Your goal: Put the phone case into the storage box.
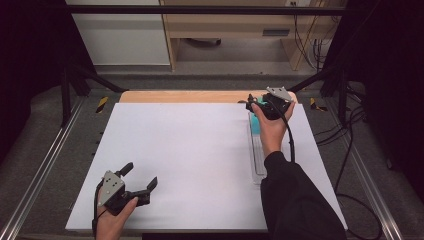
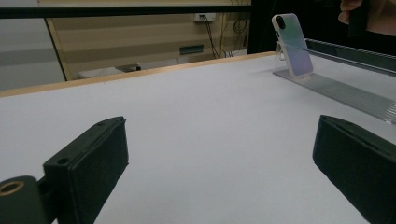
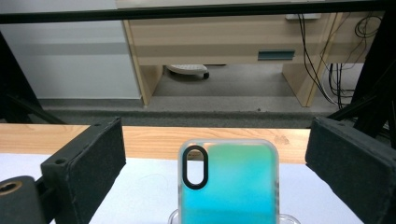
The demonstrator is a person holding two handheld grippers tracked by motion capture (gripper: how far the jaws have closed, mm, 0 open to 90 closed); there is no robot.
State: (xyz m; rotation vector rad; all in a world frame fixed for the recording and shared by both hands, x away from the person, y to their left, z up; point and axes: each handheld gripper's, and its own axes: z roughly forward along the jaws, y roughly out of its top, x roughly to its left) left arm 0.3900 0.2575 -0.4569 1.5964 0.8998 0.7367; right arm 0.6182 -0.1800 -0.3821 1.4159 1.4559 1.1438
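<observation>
Right gripper point(image 3: 215, 158) open behind, apparently untouching, phone case point(image 3: 229, 184).

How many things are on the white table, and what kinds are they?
Phone case, blue-green, standing up: 1
Clear ribbed stand holding it: 1
Hand-held grippers, both open: 2, left hand-held gripper and right hand-held gripper
Total: 4

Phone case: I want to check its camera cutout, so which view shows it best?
The right gripper view: the phone case faces it squarely, cutout clear. The left gripper view shows it small and angled; the high view, a teal sliver beside the hand.
</observation>
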